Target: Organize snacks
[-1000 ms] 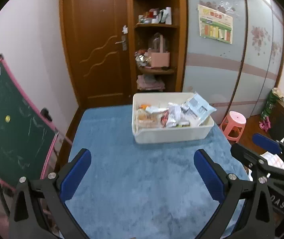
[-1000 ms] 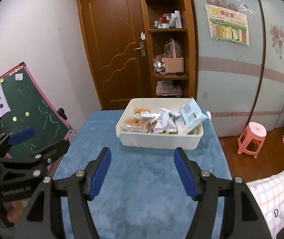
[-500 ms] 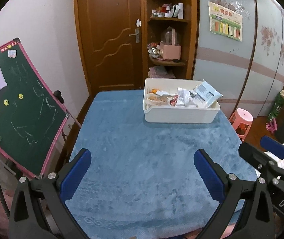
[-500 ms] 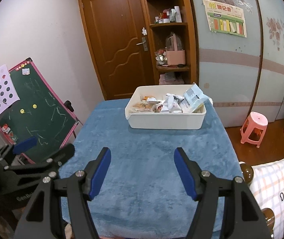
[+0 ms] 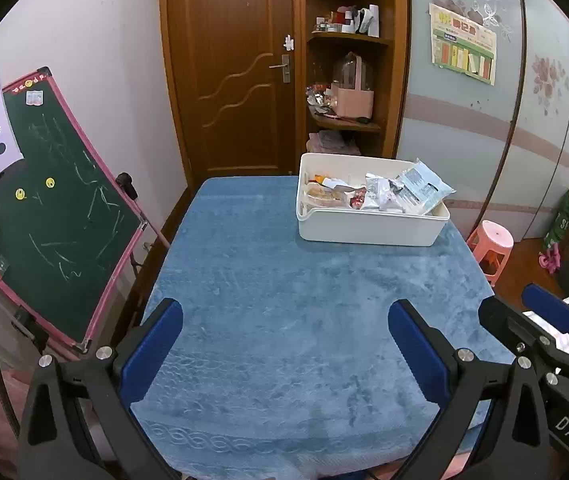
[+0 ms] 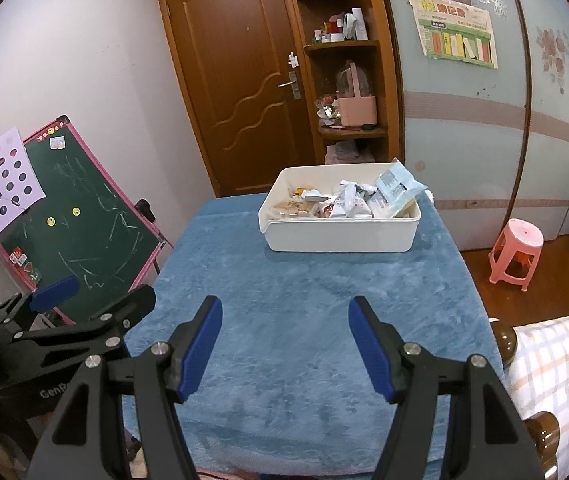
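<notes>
A white bin [image 5: 372, 227] full of snack packets [image 5: 380, 194] sits at the far end of the blue-covered table [image 5: 284, 300], toward the right. Left gripper [image 5: 284, 344] hovers over the near edge, jaws spread wide, holding nothing. Right gripper [image 6: 284, 340] beside it, likewise released and empty. Both well apart from the bin.

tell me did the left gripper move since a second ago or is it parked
Yes. The left gripper has pulled back toward the table's near edge: the white bin now looks smaller and farther, with more blue tablecloth showing.
</notes>
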`<state>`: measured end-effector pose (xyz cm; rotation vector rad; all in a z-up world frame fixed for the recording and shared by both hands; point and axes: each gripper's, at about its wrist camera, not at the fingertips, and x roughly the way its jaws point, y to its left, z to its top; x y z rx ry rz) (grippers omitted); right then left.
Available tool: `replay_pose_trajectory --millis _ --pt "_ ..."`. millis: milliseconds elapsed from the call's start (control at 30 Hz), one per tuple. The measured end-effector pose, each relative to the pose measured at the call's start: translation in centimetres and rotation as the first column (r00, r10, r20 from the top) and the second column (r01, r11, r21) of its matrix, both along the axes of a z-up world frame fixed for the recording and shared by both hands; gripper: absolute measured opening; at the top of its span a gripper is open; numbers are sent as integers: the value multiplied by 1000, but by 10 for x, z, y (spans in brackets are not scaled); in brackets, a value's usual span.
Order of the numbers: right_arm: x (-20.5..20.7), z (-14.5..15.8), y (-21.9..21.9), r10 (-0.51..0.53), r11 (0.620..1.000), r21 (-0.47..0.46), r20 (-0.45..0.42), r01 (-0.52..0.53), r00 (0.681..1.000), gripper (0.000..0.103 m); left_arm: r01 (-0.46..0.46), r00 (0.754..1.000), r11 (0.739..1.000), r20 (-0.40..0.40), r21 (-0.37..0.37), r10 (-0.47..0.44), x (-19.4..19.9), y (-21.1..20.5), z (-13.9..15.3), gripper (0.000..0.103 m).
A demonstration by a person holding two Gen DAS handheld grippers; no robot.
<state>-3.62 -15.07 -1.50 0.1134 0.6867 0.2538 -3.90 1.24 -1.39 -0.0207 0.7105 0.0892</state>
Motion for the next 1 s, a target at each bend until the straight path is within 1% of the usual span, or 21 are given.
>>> replay_pose_trajectory --millis 100,1000 --pt "2 -2 -1 0 1000 7 -10 1 1000 67 -1 1000 1000 0 12 1 0 0 0 102" --pt "6 -9 0 -6 1000 10 -27 6 1000 67 8 999 1000 -37 -19 -9 4 -2 -9 102"
